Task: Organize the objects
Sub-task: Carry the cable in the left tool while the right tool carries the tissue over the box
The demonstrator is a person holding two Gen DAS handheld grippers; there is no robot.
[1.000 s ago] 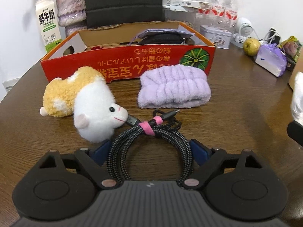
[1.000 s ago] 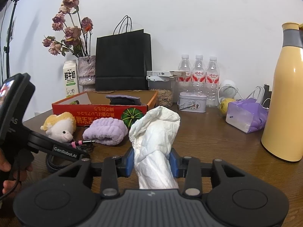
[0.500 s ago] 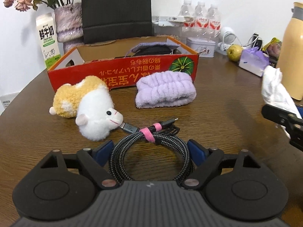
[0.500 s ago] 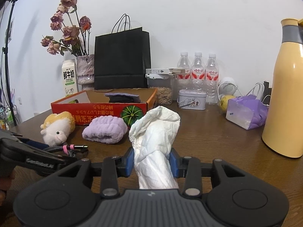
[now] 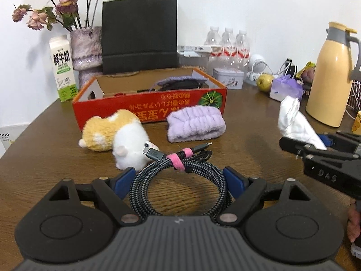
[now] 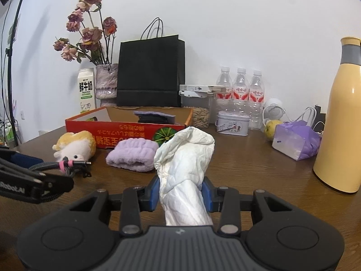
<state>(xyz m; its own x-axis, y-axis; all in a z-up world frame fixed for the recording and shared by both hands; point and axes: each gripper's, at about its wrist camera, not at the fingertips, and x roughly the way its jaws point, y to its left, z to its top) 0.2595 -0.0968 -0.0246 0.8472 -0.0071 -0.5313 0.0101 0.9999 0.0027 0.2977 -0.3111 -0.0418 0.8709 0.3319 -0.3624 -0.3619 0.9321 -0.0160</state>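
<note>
My left gripper [image 5: 179,180] is shut on a coiled braided cable [image 5: 180,176] with a pink tie and holds it above the table. My right gripper [image 6: 182,192] is shut on a crumpled white cloth [image 6: 185,158], which also shows in the left wrist view [image 5: 293,122]. A red cardboard box [image 5: 153,106] stands behind, open at the top, with a dark purple-edged item [image 5: 180,83] inside. A plush toy [image 5: 117,133] and a purple headband [image 5: 196,124] lie on the table in front of the box.
A yellow thermos [image 6: 343,122] stands at the right, a purple tissue pack [image 6: 295,142] and a pear [image 6: 271,127] beside it. Behind the box are a black paper bag [image 6: 151,72], a flower vase [image 6: 106,83], a milk carton [image 6: 85,90], water bottles [image 6: 240,90] and a tin [image 6: 232,123].
My left gripper has risen and drawn back with the cable in it, so the cable is off the table. The right gripper with the cloth has come into the left view.
</note>
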